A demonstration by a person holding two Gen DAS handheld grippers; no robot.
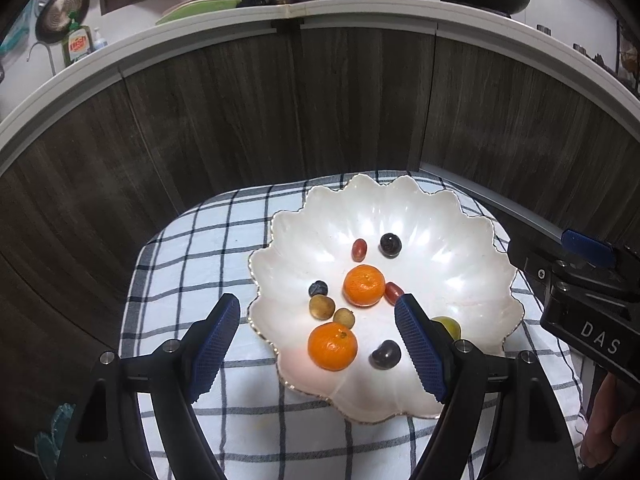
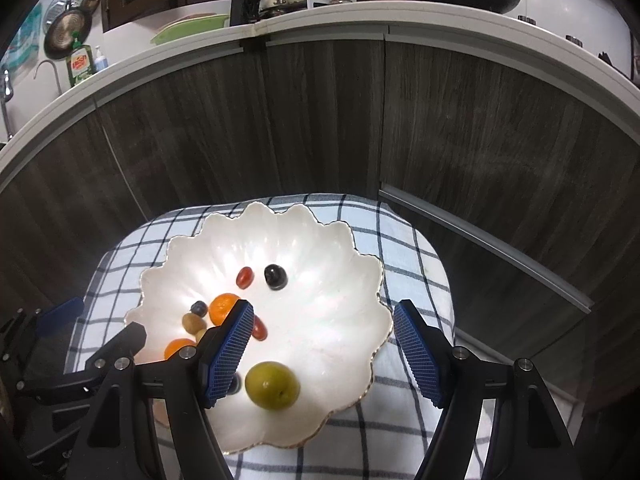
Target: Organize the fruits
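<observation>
A white scalloped bowl [image 1: 460,280] [image 2: 328,320] sits on a checked cloth and holds all the fruit: two mandarins [image 1: 364,285] [image 1: 332,346], dark grapes [image 1: 390,244] [image 1: 386,354], red grape tomatoes [image 1: 359,249], two brown longans [image 1: 322,306], a blueberry [image 1: 318,289] and a green plum [image 2: 273,385]. My left gripper [image 1: 316,344] is open and empty above the bowl's near left rim. My right gripper [image 2: 324,352] is open and empty above the bowl's near right part, the plum between its fingers and below them.
The checked cloth [image 1: 192,264] covers a small raised surface. Dark wood cabinet fronts [image 1: 280,112] stand close behind. A white counter [image 1: 360,8] above carries a wok, teapot, plates and dish soap.
</observation>
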